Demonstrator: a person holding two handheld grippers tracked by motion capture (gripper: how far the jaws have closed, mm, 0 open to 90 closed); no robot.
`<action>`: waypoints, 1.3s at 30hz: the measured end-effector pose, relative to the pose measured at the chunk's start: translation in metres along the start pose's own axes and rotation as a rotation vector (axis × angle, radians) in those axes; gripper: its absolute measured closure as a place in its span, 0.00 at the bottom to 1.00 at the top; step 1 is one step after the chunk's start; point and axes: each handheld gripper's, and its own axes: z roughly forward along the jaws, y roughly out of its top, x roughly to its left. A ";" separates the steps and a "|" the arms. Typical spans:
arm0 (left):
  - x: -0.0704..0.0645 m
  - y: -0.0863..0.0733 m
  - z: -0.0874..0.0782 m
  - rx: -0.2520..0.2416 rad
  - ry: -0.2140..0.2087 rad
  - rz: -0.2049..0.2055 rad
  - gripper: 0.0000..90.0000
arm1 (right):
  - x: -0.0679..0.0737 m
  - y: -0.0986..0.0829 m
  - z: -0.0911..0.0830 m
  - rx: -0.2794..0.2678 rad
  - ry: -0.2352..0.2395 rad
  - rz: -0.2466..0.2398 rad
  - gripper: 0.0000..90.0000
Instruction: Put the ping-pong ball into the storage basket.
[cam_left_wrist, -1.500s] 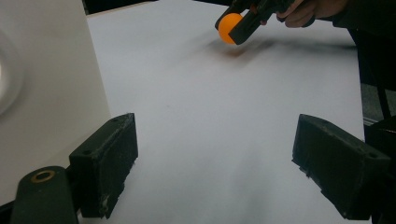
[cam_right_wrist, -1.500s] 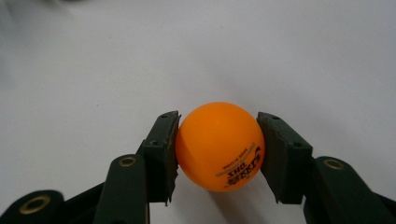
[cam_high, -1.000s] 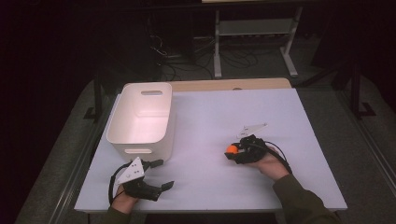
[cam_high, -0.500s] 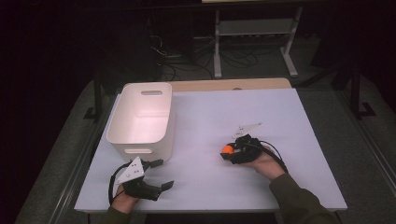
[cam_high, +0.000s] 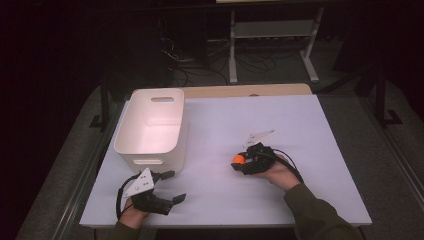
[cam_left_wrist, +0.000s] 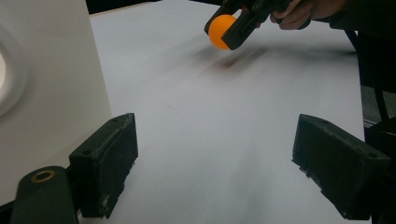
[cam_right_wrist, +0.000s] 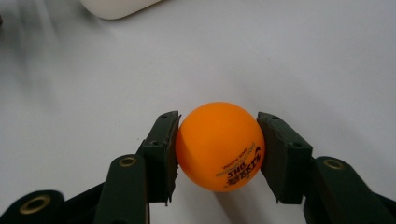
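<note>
1. Orange table-tennis ball (cam_right_wrist: 219, 145) sits clamped between the two black jaws of the right gripper (cam_high: 241, 161), one jaw pressed to each side, black print on its lower face.
2. Ball and gripper hang just above the white table (cam_high: 300, 125), right of the white plastic bin (cam_high: 150, 127).
3. Left gripper (cam_high: 172, 187) rests near the table's front edge, just before the bin, jaws spread wide with nothing between them.
</note>
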 end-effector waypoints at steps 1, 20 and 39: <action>0.000 0.000 0.000 -0.001 0.000 -0.001 0.16 | 0.001 0.001 0.001 0.000 0.002 0.001 0.55; 0.000 0.000 -0.001 -0.005 0.002 0.001 0.16 | 0.010 0.015 0.016 -0.002 0.036 -0.025 0.55; 0.001 0.000 -0.001 -0.007 0.001 -0.003 0.16 | 0.018 0.027 0.028 -0.002 0.063 -0.047 0.55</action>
